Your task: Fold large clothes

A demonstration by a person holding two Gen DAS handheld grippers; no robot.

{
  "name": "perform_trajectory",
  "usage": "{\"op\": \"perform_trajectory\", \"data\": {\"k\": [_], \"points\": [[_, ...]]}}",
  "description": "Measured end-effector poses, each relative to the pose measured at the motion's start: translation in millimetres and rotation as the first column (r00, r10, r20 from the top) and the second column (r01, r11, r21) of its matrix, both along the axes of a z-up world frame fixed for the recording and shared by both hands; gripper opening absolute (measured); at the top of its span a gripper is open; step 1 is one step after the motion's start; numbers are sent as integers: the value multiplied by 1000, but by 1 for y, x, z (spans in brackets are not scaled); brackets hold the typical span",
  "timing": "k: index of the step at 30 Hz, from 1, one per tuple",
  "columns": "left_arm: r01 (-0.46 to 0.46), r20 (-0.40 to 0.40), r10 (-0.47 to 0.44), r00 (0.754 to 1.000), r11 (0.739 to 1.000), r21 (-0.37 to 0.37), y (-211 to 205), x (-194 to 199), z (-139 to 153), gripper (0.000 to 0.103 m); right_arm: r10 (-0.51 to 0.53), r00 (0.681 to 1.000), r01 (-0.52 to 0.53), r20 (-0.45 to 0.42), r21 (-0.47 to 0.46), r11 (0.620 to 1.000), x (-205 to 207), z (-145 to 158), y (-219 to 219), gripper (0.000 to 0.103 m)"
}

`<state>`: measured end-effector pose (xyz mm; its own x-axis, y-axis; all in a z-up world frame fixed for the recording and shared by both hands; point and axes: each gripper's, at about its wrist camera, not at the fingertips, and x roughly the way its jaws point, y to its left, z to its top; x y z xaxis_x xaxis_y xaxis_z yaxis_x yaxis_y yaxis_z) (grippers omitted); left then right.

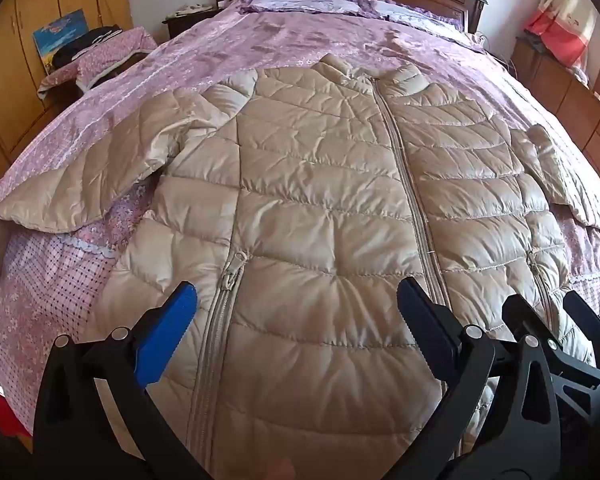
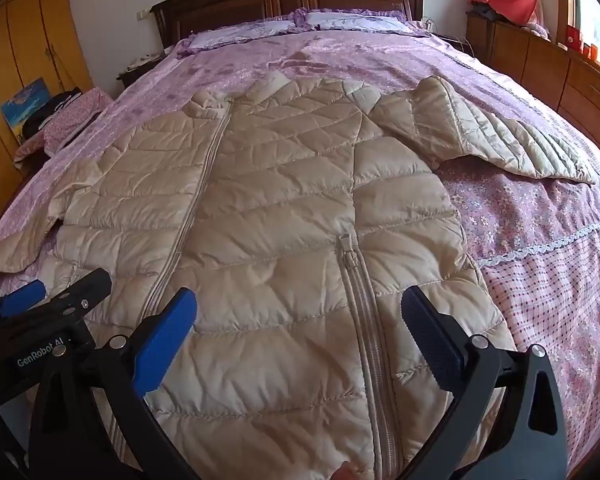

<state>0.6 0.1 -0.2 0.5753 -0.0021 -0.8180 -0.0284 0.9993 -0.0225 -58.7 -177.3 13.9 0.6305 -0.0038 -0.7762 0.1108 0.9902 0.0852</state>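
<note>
Spread hand-held gripper (image 1: 296, 312) over jacket (image 1: 320, 184)

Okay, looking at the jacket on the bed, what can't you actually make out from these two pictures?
- Jacket hem: cut off by the bottom edge and behind the left tongs; same under the right tongs.
- Jacket back: lies face-down on the bedspread.
- Left cuff: droops over the bed's edge, left wrist view.

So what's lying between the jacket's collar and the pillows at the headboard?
Nothing but bare purple bedspread, from the beige jacket collar up to the pillows; the right wrist view shows it best.
</note>
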Motion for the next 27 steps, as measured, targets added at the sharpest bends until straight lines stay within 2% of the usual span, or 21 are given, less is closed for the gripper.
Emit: {"op": "perform_trajectory", "data": {"k": [27], "points": [[-7,6,7,1000,1000,2,4,-3,2,99,3,1000,-3,-3,5,1000,-2,-2,1,98]]}}
